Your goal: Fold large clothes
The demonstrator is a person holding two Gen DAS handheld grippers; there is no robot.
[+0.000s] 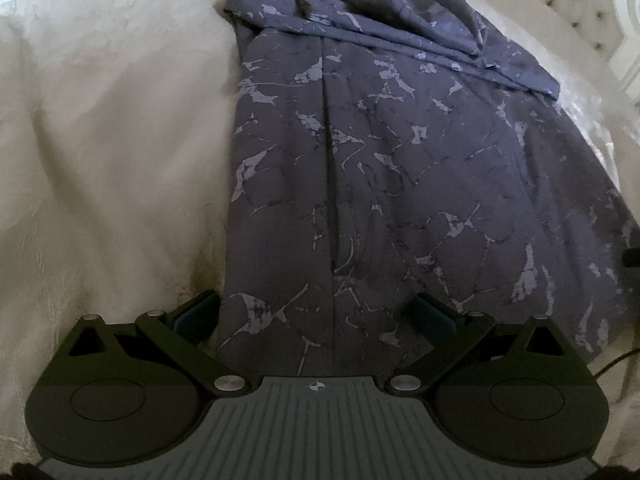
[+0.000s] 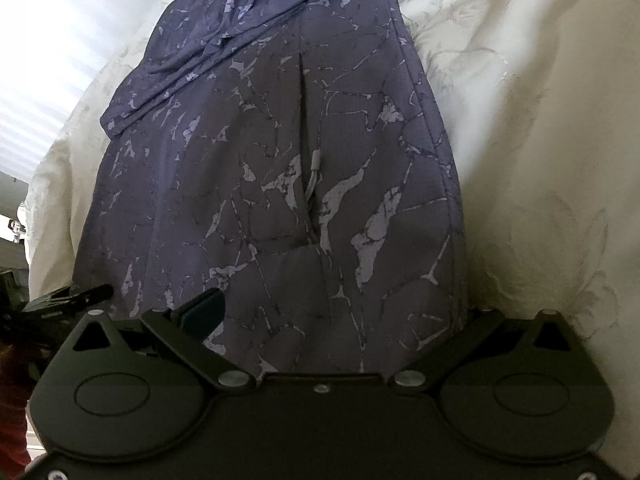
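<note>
- Purple marble-print garment (image 1: 400,184) is lying lengthwise on the cream bedspread (image 1: 112,140), its far end already turned over.
- Left hand-held gripper (image 1: 316,316) and right hand-held gripper (image 2: 340,320) are hovering released at its near hem.
- Next, probably: clamping both corners, lifting them forward.

A cream bedspread (image 1: 112,152) with a pale woven floral pattern covers the bed beneath my view, its surface softly rumpled. At the far right of my left camera, a tufted, buttoned headboard (image 1: 560,4) in off-white curves along the edge, and a thin dark cable (image 1: 616,362) trails over the cover near the lower right. My right camera shows the same bedspread (image 2: 532,160), its leafy scrolls plainer there, and a bright banded surface (image 2: 44,80) beyond the bed's left edge, too washed out to identify.
</note>
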